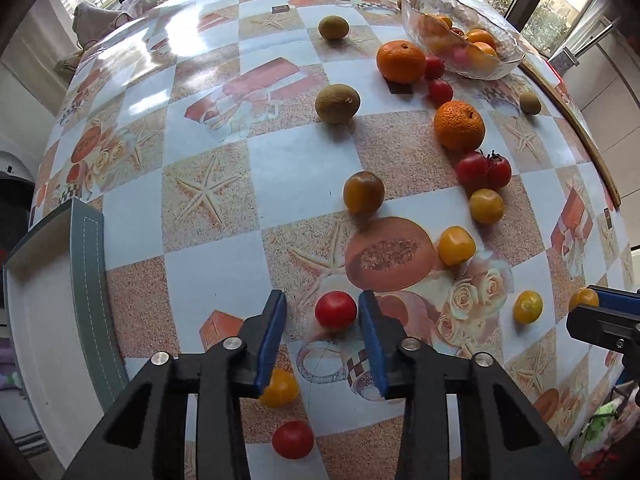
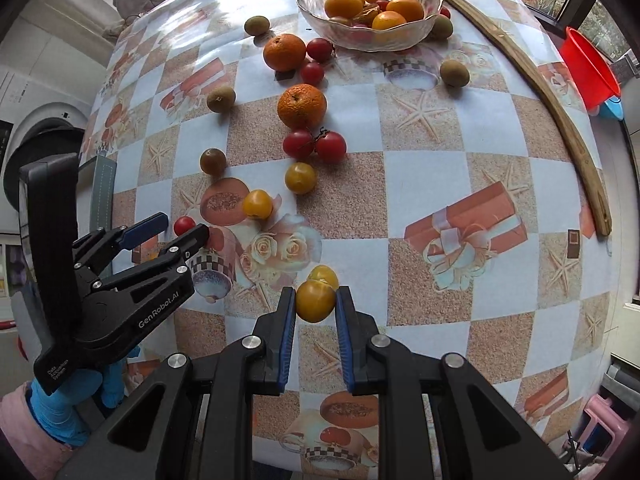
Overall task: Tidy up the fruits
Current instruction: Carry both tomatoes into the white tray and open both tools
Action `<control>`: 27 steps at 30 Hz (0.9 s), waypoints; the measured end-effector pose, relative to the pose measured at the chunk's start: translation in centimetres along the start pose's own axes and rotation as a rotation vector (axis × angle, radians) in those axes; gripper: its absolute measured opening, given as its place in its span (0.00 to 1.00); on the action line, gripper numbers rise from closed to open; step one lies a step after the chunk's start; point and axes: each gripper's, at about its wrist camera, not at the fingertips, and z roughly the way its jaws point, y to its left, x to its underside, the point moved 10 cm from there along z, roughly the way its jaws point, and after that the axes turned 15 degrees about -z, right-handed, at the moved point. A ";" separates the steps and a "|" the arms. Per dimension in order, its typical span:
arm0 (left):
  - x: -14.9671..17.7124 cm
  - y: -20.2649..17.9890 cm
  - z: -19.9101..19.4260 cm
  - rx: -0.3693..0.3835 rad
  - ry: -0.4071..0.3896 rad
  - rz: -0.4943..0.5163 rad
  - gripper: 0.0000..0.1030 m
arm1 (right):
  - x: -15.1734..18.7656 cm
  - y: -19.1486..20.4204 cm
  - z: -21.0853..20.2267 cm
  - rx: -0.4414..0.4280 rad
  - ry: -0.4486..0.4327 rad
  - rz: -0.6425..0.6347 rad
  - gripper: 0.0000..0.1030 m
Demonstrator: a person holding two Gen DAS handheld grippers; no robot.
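Left claw (image 1: pixel 322 312): we see it spread wide around a red tomato (image 1: pixel 335 309) on the worktop (image 1: pixel 280 168), blue pads clear of it on both sides.
Right claw (image 2: pixel 316 300): narrowed, with its pads against a yellow tomato (image 2: pixel 315 301).
Writing: we read "GenRobot.AI" on the left claw's body.
Glass bowl (image 2: pixel 430 8): at the far side, holding oranges and tomatoes.

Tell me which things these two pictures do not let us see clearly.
- Glass bowl, left wrist view: its wavy wall blurs the fruits inside, so they cannot be counted.
- Yellow tomato, left wrist view: partly behind the left claw finger.
- Second yellow tomato, right wrist view: mostly hidden behind the one in the right claw.
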 end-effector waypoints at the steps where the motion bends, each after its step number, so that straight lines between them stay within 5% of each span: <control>1: 0.0 0.0 0.0 0.004 0.008 0.007 0.19 | -0.1 0.1 0.0 -0.002 -0.003 0.001 0.21; 12: -0.1 4.8 -4.9 0.115 -0.036 -0.175 0.19 | -3.3 4.9 -0.7 -0.045 -0.031 -0.089 0.21; 27: 1.9 22.8 -7.2 -0.052 -0.125 -0.456 0.19 | -10.4 21.3 3.4 -0.157 -0.010 -0.347 0.21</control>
